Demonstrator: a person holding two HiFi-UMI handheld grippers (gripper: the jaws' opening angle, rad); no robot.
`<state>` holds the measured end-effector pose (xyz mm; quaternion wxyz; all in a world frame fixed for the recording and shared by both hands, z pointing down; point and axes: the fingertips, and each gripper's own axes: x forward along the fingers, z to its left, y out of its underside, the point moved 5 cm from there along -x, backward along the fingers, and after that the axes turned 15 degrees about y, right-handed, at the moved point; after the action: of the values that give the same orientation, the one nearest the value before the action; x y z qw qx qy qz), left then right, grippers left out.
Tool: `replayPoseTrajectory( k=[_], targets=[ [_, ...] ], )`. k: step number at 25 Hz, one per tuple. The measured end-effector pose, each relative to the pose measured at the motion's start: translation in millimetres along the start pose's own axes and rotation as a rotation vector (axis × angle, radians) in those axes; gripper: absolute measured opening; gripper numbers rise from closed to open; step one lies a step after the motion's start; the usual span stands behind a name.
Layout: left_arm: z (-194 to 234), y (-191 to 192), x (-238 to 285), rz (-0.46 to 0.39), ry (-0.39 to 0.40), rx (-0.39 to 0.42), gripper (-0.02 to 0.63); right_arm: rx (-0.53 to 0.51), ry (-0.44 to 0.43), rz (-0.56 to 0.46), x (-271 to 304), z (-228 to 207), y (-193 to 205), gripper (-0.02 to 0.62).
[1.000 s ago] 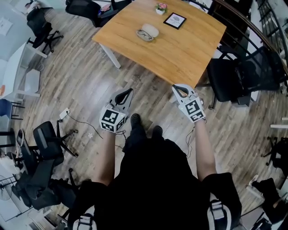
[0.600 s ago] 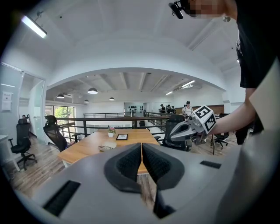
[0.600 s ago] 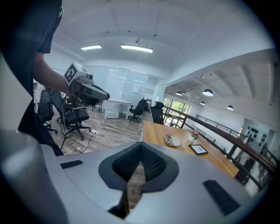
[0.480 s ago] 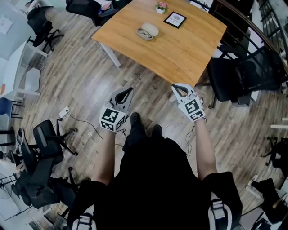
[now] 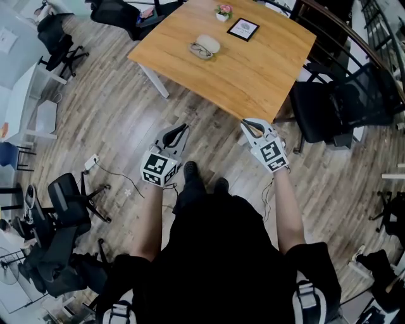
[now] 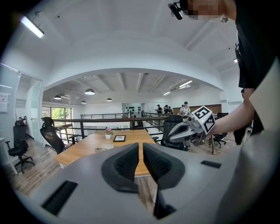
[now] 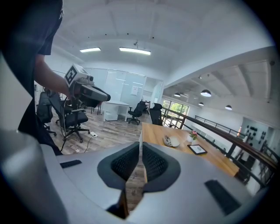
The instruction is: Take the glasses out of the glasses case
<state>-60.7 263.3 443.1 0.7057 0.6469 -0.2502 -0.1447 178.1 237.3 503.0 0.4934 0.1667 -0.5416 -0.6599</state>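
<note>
a wide loft office is being shown, with a grey wood-plank floor (image 5: 120, 114) and a pale wooden table (image 5: 253, 76) being seen at an angle beside a dark railing (image 5: 354, 38). the cream glasses case (image 5: 211, 43) is being borne by the far part of the table, and the glasses (image 5: 200, 50) are being seen just against its near-left side; whether the case is open cannot be told. a small framed picture (image 5: 244, 28) and a little flower pot (image 5: 222, 12) are being carried farther back on the same top. black office chairs are being seen around it: one (image 5: 338, 104) at the table's right edge, another (image 5: 66, 202) on the floor at the left. both grippers are being held in the air over the floor, short of the table's near corner and well apart from the case. the left gripper (image 5: 179, 131) is being held clenched, with nothing between its pads. the right gripper (image 5: 248, 124) is being opened, only a thin slit showing between its jaws, and nothing is being held there.
</note>
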Motion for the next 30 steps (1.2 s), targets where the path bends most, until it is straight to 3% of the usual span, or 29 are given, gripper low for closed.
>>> replayPoseTrajectory(
  k=[6, 16, 30],
  targets=[
    [1, -1, 0, -0.006, 0.003, 0.000, 0.033, -0.003, -0.011, -0.012, 0, 0, -4, 0.092],
    [7, 0, 5, 0.003, 0.001, -0.006, 0.153, 0.020, -0.026, -0.009, 8, 0, 0, 0.189],
    [8, -2, 8, 0.002, -0.005, 0.002, 0.166, 0.023, -0.040, -0.017, 12, 0, -1, 0.196]
  ],
)
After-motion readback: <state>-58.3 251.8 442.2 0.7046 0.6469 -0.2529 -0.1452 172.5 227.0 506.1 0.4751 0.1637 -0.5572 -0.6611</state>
